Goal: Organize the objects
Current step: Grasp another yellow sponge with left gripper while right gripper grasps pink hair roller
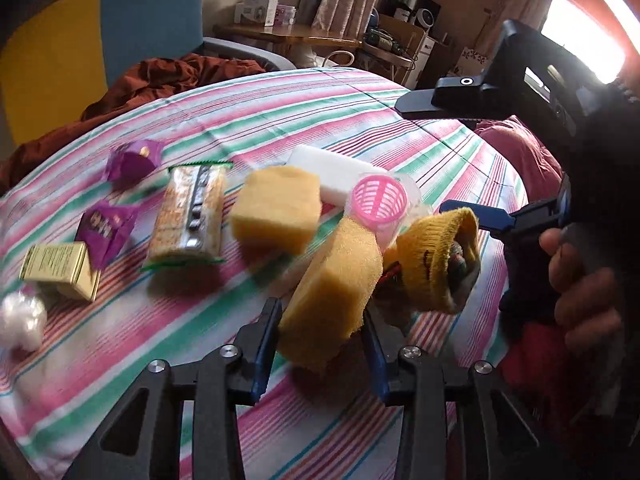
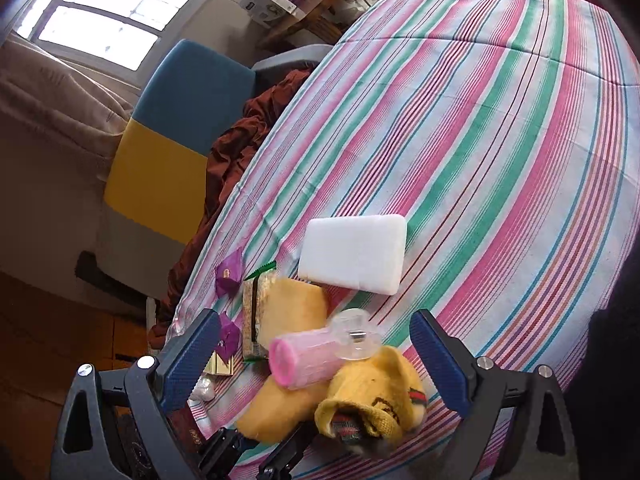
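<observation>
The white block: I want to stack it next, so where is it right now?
The white block lies flat on the striped cloth, beyond the pink basket and beside the far yellow sponge.

**Sponges, snacks and a sock on the striped bed**

One yellow sponge (image 1: 332, 292) sits tilted between blue gripper pads. Another sponge (image 1: 278, 208) lies beside a cracker pack (image 1: 188, 216), white block (image 1: 328, 176), pink curler (image 1: 380, 204) and yellow sock (image 1: 436, 256).

Yellow sponges (image 1: 276, 208): two
White foam block (image 2: 354, 254): one
Purple wrappers (image 1: 134, 162): two
Cracker packet (image 1: 188, 216): one
Gold box (image 1: 60, 270): one
Pink basket (image 1: 380, 200): one
Yellow sock (image 1: 436, 256): one
</observation>
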Tool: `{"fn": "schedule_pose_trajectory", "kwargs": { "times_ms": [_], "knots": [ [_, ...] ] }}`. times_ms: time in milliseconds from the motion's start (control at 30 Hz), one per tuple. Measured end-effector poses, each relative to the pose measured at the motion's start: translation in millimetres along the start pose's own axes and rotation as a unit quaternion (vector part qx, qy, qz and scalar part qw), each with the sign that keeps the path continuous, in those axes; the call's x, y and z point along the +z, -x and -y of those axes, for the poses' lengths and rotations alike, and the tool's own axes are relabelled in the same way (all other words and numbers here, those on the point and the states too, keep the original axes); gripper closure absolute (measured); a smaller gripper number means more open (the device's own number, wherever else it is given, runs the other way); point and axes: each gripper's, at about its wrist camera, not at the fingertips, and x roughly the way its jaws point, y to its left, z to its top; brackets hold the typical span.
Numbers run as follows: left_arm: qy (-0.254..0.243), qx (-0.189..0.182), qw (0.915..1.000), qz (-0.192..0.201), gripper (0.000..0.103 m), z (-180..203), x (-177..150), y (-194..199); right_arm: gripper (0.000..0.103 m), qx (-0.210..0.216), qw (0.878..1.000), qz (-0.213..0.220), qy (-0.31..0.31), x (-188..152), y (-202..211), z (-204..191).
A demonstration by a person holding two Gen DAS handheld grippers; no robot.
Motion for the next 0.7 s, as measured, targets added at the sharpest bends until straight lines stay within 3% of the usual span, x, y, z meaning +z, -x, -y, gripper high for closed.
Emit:
{"fn": "schedule_pose_trajectory", "kwargs": {
  "times_ms": [233, 300, 400, 433, 600, 700],
  "knots": [
    [0.051, 0.003, 0.9986, 0.008, 0.073, -30.6, -42.6, 31.0, 0.006, -0.028, 0.996, -0.065, 0.057, -10.6, -25.6, -18.9],
    [0.059, 0.011, 0.9981, 0.011, 0.074, -37.2, -50.9, 40.0, 0.006, -0.030, 0.995, -0.049, 0.078, -13.6, -19.8, -26.1],
    [0.077, 0.015, 0.9968, 0.015, 0.074, -46.0, -59.4, 50.4, 0.006, 0.009, 0.992, 0.025, 0.125, -19.4, 9.2, -41.1],
    [0.084, 0.020, 0.9961, 0.019, 0.074, -48.6, -61.6, 53.9, 0.006, 0.018, 0.990, 0.031, 0.137, -21.9, 12.9, -45.3],
    [0.107, 0.033, 0.9934, 0.026, 0.074, -54.1, -81.4, 67.7, 0.006, 0.045, 0.981, -0.001, 0.188, -34.3, 4.7, -64.6],
    [0.114, 0.035, 0.9925, 0.025, 0.074, -56.0, -91.1, 73.4, 0.006, 0.070, 0.971, -0.073, 0.219, -49.7, -17.1, -79.7]
  ]
}}
